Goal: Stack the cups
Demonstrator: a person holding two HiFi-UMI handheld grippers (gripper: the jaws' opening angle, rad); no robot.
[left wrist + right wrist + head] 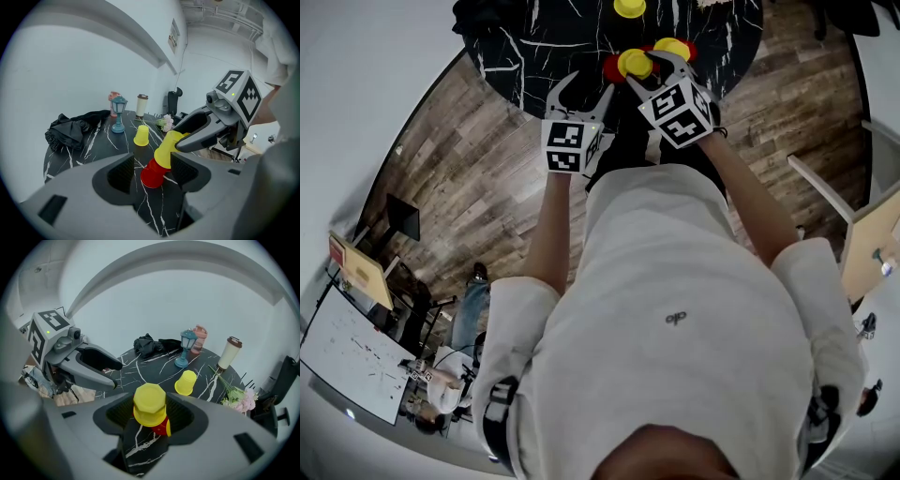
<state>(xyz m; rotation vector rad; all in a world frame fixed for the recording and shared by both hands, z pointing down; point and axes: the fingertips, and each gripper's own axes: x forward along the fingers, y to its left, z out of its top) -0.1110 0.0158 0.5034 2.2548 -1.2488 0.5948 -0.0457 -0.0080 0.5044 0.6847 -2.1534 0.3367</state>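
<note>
Now clamped in R tongs [151,414]: yellow cup [149,401], inverted, tilted onto red cup [150,176]; L tongs [153,169] wide, empty, beside R tongs; 2nd yellow cup [141,135] well beyond both.

On the black veined worktop [136,366] I see a crumpled black cloth [147,344] at the far edge. Near it stands a small blue lantern [186,348], with a pink bottle [200,336] just behind. To the right stands a beige tumbler [228,352] with a dark lid, and pale flowers [239,397] lie near it.

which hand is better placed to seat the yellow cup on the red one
Right. The right gripper grips the yellow cup, tilted over the red cup; the left gripper is open and empty.
</note>
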